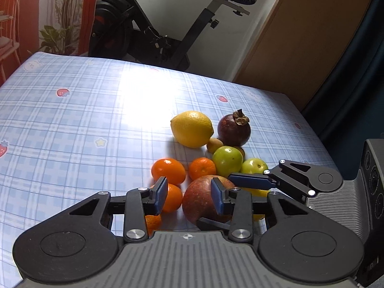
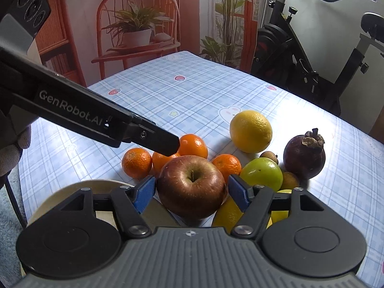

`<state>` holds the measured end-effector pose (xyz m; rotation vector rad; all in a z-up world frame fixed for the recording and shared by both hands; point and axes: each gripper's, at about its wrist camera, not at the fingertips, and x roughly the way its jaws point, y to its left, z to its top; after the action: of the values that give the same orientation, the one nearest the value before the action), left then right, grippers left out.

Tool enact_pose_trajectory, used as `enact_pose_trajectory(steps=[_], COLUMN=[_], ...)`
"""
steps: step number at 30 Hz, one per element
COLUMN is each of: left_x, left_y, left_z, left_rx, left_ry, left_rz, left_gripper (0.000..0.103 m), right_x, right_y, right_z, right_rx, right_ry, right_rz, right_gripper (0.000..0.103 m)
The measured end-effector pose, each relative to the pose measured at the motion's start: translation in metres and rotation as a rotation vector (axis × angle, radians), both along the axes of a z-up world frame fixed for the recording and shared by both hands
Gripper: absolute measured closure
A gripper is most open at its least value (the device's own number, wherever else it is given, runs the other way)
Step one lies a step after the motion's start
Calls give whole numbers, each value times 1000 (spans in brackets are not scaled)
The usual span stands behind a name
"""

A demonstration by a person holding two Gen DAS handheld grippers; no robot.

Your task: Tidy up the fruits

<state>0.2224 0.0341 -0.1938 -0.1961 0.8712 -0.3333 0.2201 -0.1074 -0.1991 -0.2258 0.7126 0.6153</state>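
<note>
Apple (image 2: 192,187) sits between right gripper (image 2: 190,193) fingers, pads flanking both sides, contact unclear. Left gripper (image 1: 189,198), narrowly parted, hovers above mandarin (image 1: 173,198) left of apple, holding nothing.

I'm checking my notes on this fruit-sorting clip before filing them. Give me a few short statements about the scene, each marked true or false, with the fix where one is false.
1. The red apple sits between the right gripper's blue pads. True.
2. The fruit lies in a basket. False: it lies in a loose cluster on the checked tablecloth.
3. The lemon is at the far side of the cluster. True.
4. The mangosteen is stacked on the apple. False: it rests on the cloth, apart from the apple.
5. The left gripper holds the lemon. False: its fingers are down by the oranges, far from the lemon.
</note>
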Motion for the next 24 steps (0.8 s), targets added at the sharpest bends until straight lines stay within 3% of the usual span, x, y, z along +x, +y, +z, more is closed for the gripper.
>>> enact_pose_trajectory(steps=[11,24], left_x=[10,10], left_y=[-9,-4], left_z=[-13,-10], left_rx=[-62,-94], left_ry=[80,82], left_rz=[-34,-27], left_gripper=[65,66], right_x=[-1,-5], right_y=[0,-4], right_z=[-3,0], right_rx=[6,38], right_ry=[-6,-6], right_rz=[10,1], right_gripper=[36,37])
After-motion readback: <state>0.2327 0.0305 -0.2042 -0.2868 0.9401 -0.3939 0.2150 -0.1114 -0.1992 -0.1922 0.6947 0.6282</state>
